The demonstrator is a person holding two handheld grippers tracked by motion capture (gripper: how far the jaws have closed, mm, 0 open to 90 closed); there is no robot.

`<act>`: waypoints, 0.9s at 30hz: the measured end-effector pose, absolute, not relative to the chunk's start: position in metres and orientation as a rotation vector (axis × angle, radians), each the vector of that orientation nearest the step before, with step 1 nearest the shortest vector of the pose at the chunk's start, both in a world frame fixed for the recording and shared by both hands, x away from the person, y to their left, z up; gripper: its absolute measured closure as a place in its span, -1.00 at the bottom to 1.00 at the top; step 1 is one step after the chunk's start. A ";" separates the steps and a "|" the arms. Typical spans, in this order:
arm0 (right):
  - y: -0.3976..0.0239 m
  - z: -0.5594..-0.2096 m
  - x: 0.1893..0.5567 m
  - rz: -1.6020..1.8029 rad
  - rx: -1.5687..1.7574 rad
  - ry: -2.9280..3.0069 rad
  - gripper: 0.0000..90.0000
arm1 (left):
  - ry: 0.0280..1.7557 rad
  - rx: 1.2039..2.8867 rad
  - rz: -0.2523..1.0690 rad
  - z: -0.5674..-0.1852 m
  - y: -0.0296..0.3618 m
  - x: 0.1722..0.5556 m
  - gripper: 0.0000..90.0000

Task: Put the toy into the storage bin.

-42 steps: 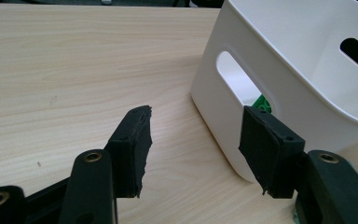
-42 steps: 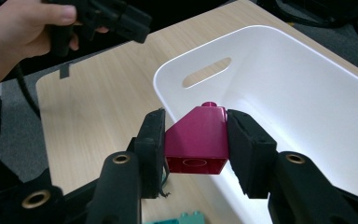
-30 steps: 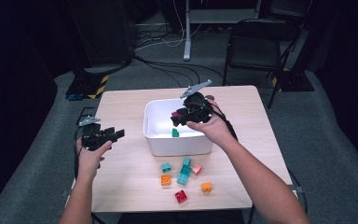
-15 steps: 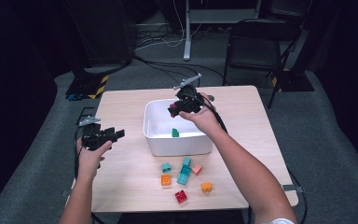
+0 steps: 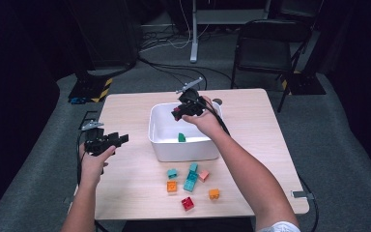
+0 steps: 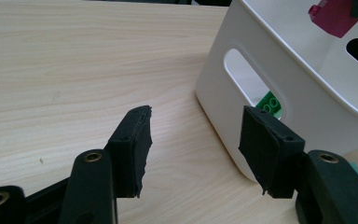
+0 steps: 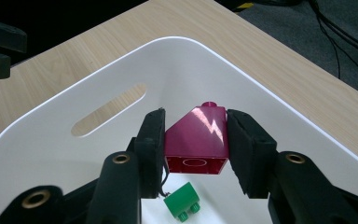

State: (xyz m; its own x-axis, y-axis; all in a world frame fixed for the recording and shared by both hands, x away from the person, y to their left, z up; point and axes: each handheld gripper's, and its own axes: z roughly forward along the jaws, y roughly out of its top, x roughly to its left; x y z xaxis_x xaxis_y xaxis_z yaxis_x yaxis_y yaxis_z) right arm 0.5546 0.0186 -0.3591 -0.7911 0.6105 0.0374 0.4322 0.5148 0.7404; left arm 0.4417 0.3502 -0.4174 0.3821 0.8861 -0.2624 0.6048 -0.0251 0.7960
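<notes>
Right gripper (image 7: 196, 140) clamped on magenta brick (image 7: 196, 142) (over white bin (image 7: 98, 88)); left gripper (image 6: 193, 140) wide, empty.

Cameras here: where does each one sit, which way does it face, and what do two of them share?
High view: above the near side, looking down on the table; both forearms show.
Left gripper view: on the left gripper, along open jaws towards the bin.
Right gripper view: on the right gripper, down into the bin.
Shared: green brick, magenta brick.
</notes>
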 end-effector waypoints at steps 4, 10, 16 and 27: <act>0.024 -0.364 0.557 1.127 0.884 2.530 0.29 | 1.318 1.729 0.385 -0.418 0.350 0.442 -0.05; 0.029 -0.374 0.564 1.073 0.882 2.549 0.29 | 1.318 1.727 0.382 -0.418 0.351 0.442 -0.05; 0.031 -0.377 0.563 1.045 0.867 2.563 0.29 | 1.320 1.720 0.382 -0.418 0.352 0.442 -0.05; 0.028 -0.365 0.550 1.069 0.858 2.556 0.13 | 1.324 1.716 0.386 -0.417 0.354 0.442 -0.05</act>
State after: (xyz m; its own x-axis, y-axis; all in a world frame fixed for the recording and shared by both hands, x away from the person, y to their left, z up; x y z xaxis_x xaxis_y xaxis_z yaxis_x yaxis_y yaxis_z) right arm 0.5503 0.0278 -0.3653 -0.7987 0.6017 0.0046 0.4259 0.5599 0.7107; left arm 0.4416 0.3542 -0.4174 0.3763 0.8868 -0.2685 0.6033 -0.0146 0.7974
